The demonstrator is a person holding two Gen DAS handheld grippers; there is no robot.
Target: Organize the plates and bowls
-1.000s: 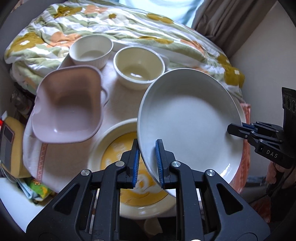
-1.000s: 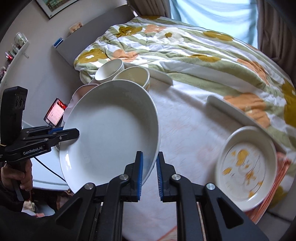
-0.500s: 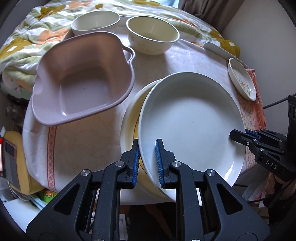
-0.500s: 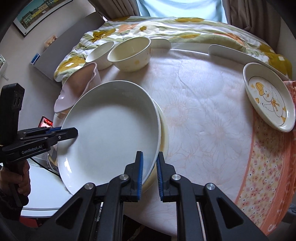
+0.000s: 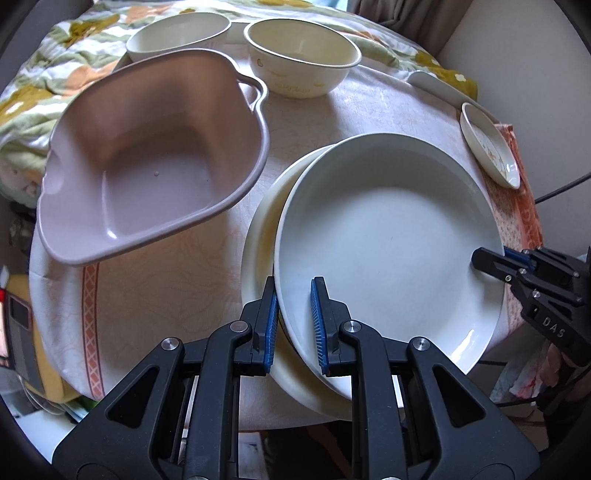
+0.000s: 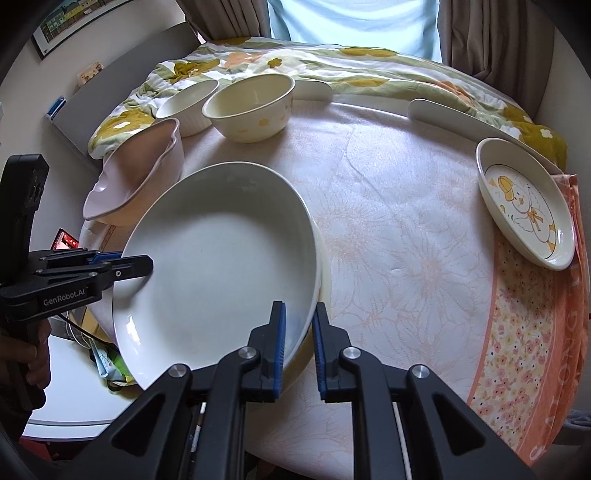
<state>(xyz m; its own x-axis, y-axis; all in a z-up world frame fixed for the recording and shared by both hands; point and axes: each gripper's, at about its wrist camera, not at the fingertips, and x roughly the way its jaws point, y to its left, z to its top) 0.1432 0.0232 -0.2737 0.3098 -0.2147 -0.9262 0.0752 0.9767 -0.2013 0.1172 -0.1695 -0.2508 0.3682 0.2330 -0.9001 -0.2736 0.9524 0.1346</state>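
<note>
A floral-clothed bench [image 6: 424,266] stands beside a quilted bed [image 6: 332,62]; each hand-held gripper, marked "GenRobot.AI" [image 6: 146,265] and "DAS" [image 5: 480,260], pinches the white plate [image 5: 388,236].

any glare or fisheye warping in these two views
Left wrist view: a bright glint on the white plate at its near right rim, edges curved by the fisheye, corners black. Right wrist view: blown-out window at the top, a small glint on the plate's lower left rim.
</note>
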